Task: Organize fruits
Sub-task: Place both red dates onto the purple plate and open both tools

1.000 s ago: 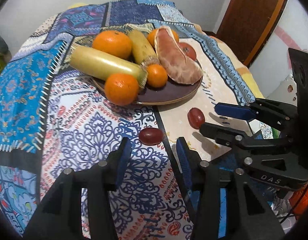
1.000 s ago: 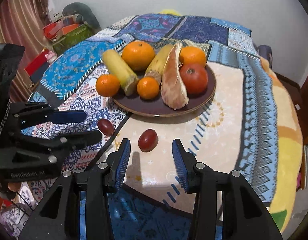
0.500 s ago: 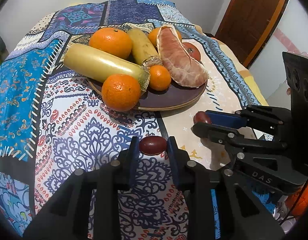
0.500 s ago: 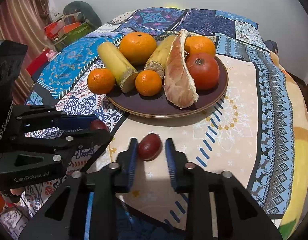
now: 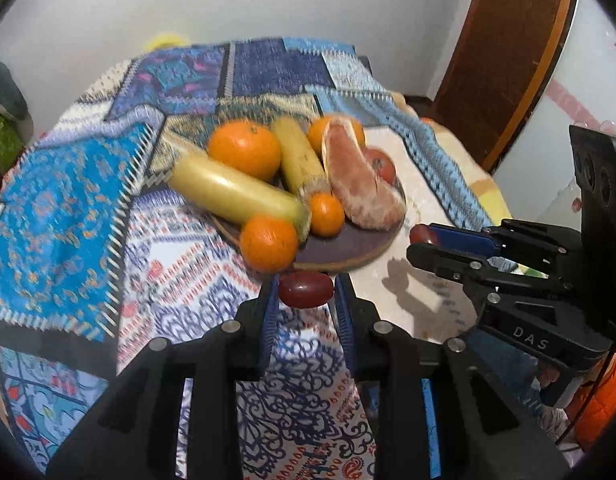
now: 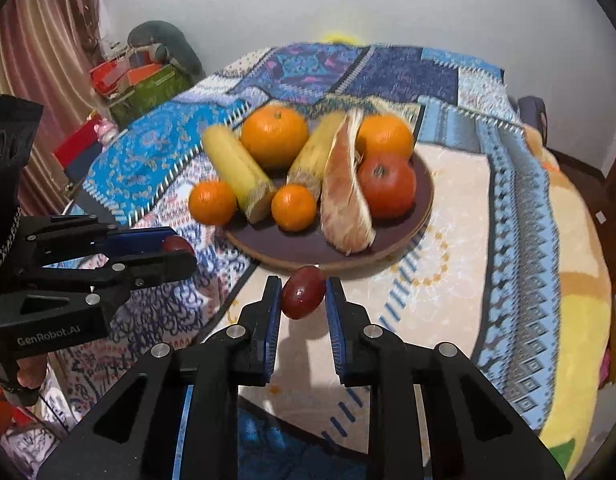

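The fingers [image 5: 268,312] of both grippers are clamped, each on a red grape: left gripper [image 5: 306,292] on one grape [image 5: 306,289], right gripper [image 6: 302,296] on another [image 6: 304,292], lifted just short of the plate [image 6: 423,200] (already crowded). Too hard a squeeze could burst them; a slack one lets them roll off.

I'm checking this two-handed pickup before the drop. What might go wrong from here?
1. The smooth dark red grape in the left gripper and the other dark red grape in the right gripper are pinched only at the fingertips; either might slip.
2. The round brown plate is crowded, so a dropped grape may roll off.
3. The grippers are close and might collide.
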`<state>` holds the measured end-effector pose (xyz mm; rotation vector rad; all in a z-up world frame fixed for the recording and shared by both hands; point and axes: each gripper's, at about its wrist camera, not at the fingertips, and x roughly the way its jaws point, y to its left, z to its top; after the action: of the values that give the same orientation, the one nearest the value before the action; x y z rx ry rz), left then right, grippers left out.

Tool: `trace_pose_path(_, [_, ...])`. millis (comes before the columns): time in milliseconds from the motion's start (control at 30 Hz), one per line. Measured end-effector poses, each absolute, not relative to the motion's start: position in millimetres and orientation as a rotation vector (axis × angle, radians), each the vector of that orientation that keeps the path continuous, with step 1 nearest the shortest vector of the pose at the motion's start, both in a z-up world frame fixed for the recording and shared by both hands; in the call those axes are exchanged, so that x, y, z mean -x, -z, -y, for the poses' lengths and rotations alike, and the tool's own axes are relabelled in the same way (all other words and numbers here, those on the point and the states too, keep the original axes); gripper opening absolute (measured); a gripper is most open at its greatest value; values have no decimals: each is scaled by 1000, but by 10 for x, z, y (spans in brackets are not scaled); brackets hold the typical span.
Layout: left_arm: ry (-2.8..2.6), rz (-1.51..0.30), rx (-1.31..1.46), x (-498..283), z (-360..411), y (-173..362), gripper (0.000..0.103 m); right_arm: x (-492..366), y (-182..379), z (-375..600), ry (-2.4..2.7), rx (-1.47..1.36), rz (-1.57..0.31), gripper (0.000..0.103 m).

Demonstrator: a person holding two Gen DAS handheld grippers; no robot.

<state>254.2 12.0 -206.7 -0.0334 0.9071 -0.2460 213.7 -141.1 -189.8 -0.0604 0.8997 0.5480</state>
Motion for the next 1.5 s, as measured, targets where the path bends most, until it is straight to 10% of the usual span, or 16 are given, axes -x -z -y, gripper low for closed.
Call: trace_pose_path(1500, [158, -699, 107, -2893, -381, 1356, 42, -2506, 1339, 1324, -502, 32, -734, 27])
